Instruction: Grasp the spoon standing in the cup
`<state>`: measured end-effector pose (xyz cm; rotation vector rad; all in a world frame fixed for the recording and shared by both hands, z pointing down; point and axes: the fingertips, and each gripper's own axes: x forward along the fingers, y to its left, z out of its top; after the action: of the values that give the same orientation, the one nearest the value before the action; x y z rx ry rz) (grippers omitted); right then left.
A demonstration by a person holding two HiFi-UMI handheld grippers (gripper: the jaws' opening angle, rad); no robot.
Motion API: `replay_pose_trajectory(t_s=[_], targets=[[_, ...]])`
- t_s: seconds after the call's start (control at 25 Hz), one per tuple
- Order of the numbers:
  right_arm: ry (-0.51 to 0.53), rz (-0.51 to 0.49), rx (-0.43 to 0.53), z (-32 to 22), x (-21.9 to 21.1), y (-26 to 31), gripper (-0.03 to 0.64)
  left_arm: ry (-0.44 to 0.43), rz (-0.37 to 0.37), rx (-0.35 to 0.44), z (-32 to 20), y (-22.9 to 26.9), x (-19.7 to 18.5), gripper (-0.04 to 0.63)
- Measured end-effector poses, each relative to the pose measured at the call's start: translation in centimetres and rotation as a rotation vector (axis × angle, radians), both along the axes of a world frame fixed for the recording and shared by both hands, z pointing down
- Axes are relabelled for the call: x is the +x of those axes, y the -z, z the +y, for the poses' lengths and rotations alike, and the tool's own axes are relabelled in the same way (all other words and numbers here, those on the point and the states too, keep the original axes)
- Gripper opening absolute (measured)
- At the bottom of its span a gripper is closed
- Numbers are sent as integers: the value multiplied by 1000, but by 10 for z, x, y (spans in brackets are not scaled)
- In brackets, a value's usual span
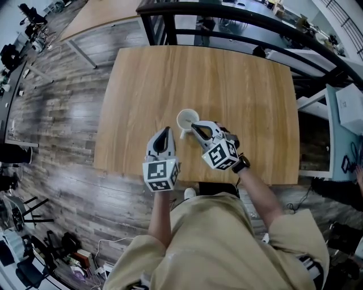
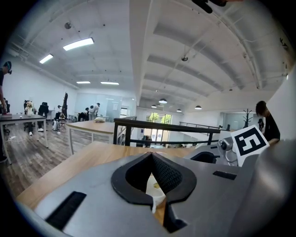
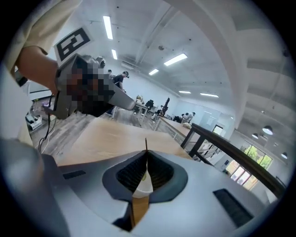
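Open office hall, plank floor [image 1: 57, 113], black railing [image 1: 238, 17] past the far edge of the work surface. Work surface: light wood table [image 1: 238, 102], bare apart from one white cup [image 1: 186, 119] standing near the front-centre.

Right gripper [image 1: 195, 126]: comes in from the near right, tips at the cup's right rim. In the right gripper view [image 3: 146, 155] the jaws are closed together, and a thin dark sliver, the spoon [image 3: 146, 144] handle seen edge-on, sticks up from between the pads. So the pads are clamped on the spoon. Below the pads, through the gap, part of the cup [image 3: 144, 184] shows, directly under the jaws. Spoon bowl not visible in any view; in the head view the spoon itself is too thin to make out.

Left gripper [image 1: 166, 131]: just left of the cup and nearer the person, not touching it. Left gripper view [image 2: 151, 155]: jaw tips meet, nothing pinched between them. Cup [image 2: 153, 192] seen only through the opening behind the tips, with wood below it. The right gripper's marker cube [image 2: 249, 141] shows at the right of that view, close beside.

Both grippers sit side by side over the table's front half, tips angled toward the cup.
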<state>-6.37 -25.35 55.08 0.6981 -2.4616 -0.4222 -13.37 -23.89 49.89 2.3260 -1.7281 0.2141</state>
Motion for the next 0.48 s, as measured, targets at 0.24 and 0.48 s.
replay_pose_trajectory(t_s=[0.24, 0.48], targets=[[-160, -178, -61, 8, 24, 42, 17, -18, -17, 47, 11, 19, 8, 5], [-293, -334, -35, 25, 55, 100, 17, -18, -36, 100, 28, 42, 13, 5]])
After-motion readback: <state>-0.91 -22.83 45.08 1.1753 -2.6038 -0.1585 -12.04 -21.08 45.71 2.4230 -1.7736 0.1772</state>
